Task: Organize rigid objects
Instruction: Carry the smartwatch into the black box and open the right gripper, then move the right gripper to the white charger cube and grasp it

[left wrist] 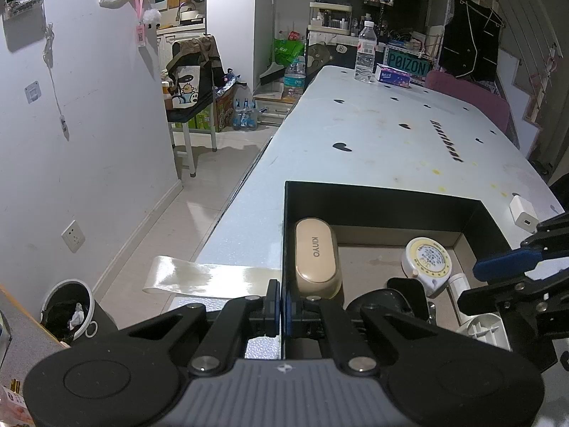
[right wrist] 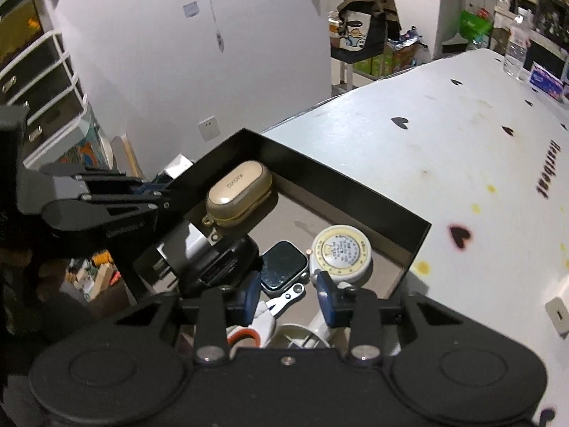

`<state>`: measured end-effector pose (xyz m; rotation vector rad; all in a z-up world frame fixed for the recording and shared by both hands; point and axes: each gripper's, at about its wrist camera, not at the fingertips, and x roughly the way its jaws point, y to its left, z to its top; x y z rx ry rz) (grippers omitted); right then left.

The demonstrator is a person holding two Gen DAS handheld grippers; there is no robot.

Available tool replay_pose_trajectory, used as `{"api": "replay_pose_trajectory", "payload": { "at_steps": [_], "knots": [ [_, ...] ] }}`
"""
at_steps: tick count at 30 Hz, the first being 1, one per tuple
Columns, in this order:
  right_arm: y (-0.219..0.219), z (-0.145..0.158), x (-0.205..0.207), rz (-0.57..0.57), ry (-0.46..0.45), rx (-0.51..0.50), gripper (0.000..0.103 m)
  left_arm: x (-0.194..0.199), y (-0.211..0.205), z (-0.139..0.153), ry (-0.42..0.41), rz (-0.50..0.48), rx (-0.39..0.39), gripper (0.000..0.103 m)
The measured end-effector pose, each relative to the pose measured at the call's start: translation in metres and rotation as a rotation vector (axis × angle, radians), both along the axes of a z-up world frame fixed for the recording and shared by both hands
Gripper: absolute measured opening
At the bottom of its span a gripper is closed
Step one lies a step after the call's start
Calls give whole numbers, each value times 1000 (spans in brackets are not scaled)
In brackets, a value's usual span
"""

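Observation:
A black open box (left wrist: pixel 377 195) (right wrist: pixel 341 178) sits at the near left corner of the white table (left wrist: pixel 373 131). It holds a beige KINYO case (left wrist: pixel 315 257) (right wrist: pixel 239 188), a round white tape measure (left wrist: pixel 426 260) (right wrist: pixel 340 252), a smartwatch (right wrist: pixel 283 265), a black device (right wrist: pixel 222 261) and white items. My left gripper (left wrist: pixel 280 306) (right wrist: pixel 156 188) is shut on the box's left wall. My right gripper (right wrist: pixel 287 298) (left wrist: pixel 505 267) is open and empty, just above the box's near right part. A white charger (left wrist: pixel 522 213) (right wrist: pixel 556 315) lies on the table right of the box.
A water bottle (left wrist: pixel 366 53) and a tissue pack (left wrist: pixel 394 76) stand at the table's far end. A strip of tape (left wrist: pixel 209 279) hangs off the table's left edge. A trash bin (left wrist: pixel 69 311) stands on the floor left. A pink chair (left wrist: pixel 473 98) is at the right.

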<state>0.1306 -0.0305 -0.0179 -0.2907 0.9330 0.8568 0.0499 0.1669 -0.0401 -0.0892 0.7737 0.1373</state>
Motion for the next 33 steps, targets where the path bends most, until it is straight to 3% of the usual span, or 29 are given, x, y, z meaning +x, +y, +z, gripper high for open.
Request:
{"api": "replay_pose_trajectory", "payload": {
  "at_steps": [6, 10, 14, 23, 30, 33],
  "knots": [
    [-12, 10, -6, -86, 54, 51, 58, 0, 0, 0, 0, 0, 0, 3],
    [-20, 16, -11, -134, 48, 73, 80, 0, 0, 0, 0, 0, 0, 3],
    [-28, 22, -13, -182, 25, 82, 93, 0, 0, 0, 0, 0, 1, 3],
    [-38, 28, -20, -221, -25, 71, 102, 0, 1, 0, 0, 0, 4, 2],
    [-51, 29, -12, -260, -79, 72, 103, 0, 1, 0, 0, 0, 4, 2],
    [-67, 28, 4, -331, -114, 66, 103, 0, 2, 0, 1, 1, 5, 2]
  ]
}}
